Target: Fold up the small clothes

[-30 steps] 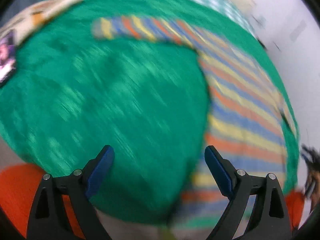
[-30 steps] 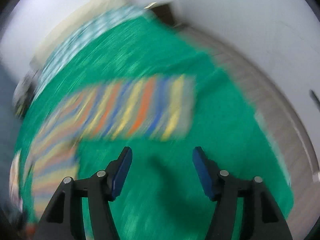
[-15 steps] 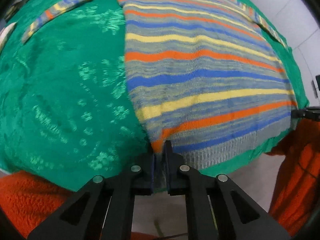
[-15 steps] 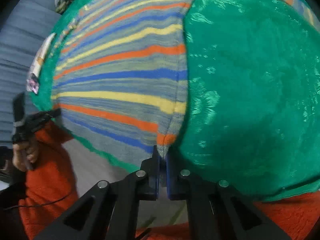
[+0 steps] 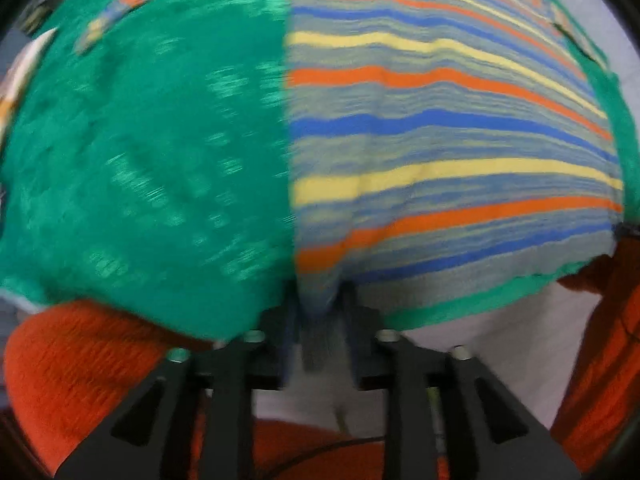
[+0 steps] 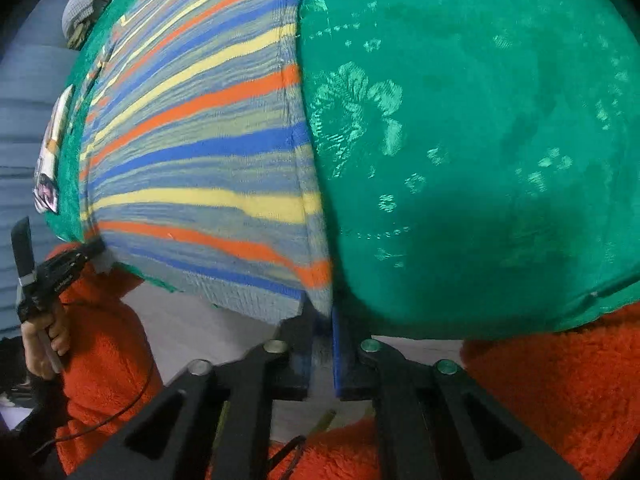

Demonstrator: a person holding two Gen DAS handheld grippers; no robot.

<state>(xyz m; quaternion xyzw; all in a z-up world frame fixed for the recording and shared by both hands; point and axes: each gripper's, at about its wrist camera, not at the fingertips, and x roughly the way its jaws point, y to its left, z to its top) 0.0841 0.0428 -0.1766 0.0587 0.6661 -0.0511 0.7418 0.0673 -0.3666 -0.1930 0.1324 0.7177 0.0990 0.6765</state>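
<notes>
both grippers, left gripper (image 5: 318, 320) and right gripper (image 6: 321, 320), pinch striped sweater (image 6: 200, 152) hem.

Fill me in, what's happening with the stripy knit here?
A person in an orange fleece is folding a small striped knitted sweater spread on a green patterned cloth. The left claw is shut on the sweater's near left hem corner and the right claw on its near right corner. The rest lies flat; no fold yet.

left view motion-blurred, sweater (image 5: 440, 140) collar cut off
</notes>
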